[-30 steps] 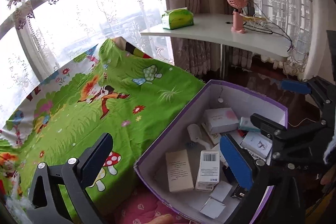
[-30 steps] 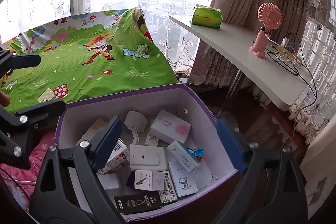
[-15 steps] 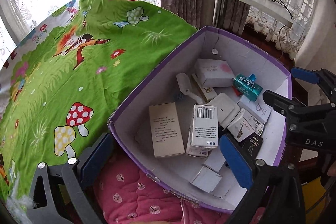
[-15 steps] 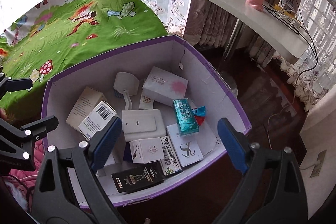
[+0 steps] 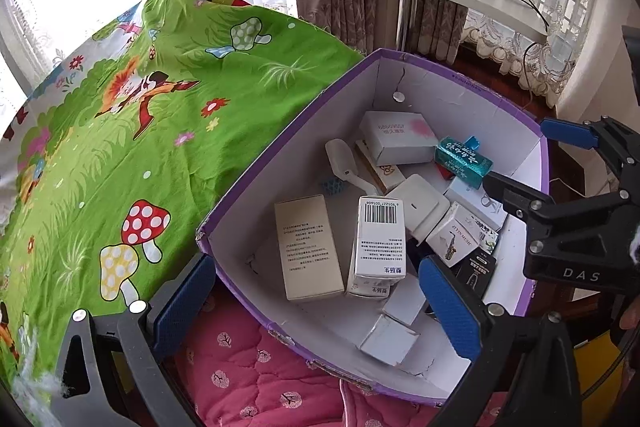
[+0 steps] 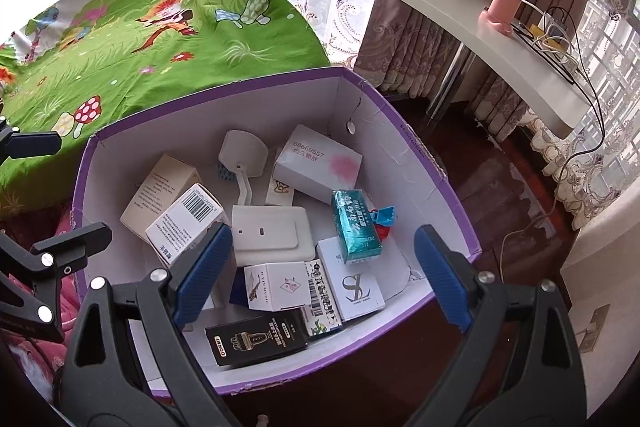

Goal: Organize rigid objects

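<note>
Right wrist view looks down into a purple-edged cardboard box (image 6: 420,155) holding a jumble of small packages. The right gripper (image 6: 320,271) hangs above the near part of the box with its blue-padded fingers spread wide and nothing between them. Below it lie a white flat case (image 6: 272,233), a teal packet (image 6: 354,225) resting tilted on a white box with an "S" logo (image 6: 356,287), a black carton (image 6: 256,341) by the near wall, and a barcoded white box (image 6: 186,223) to the left. A larger white box with pink print (image 6: 318,165) sits toward the far wall. In the left wrist view, the left gripper (image 5: 316,307) is likewise wide open and empty, straddling the box's near-left corner above a pink quilt (image 5: 248,383). A green cartoon bedsheet (image 5: 132,131) spreads to the left.
</note>
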Action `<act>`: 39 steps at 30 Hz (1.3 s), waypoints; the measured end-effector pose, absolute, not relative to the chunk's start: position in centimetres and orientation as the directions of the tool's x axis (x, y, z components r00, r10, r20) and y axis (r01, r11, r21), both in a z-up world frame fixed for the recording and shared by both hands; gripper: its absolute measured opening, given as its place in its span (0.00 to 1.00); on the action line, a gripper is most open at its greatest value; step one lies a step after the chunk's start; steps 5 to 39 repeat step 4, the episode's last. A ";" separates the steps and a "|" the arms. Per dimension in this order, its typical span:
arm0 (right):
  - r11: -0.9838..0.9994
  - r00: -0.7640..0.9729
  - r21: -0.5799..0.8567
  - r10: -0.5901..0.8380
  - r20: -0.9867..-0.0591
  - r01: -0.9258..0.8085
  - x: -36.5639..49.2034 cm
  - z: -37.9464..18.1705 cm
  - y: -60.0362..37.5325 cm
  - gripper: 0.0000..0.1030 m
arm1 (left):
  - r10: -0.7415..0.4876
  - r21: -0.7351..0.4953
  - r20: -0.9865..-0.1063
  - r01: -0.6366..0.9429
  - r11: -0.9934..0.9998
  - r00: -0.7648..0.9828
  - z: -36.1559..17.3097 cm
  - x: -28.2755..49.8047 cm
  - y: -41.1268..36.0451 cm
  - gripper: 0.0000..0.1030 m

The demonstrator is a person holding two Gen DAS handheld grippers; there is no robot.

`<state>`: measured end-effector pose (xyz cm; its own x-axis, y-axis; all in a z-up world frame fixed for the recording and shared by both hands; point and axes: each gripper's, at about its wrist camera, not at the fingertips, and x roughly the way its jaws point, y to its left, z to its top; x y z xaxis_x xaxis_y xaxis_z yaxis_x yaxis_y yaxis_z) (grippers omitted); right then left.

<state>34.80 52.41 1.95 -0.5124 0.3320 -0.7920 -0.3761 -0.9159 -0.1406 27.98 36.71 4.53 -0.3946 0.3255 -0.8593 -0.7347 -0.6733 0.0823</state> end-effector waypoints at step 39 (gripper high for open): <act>-0.911 -0.509 -0.137 0.336 -0.793 -0.389 34.9 1.8 52.7 0.91 | 0.330 0.102 -0.834 -0.711 -0.696 -0.443 4.8 28.0 36.3 1.00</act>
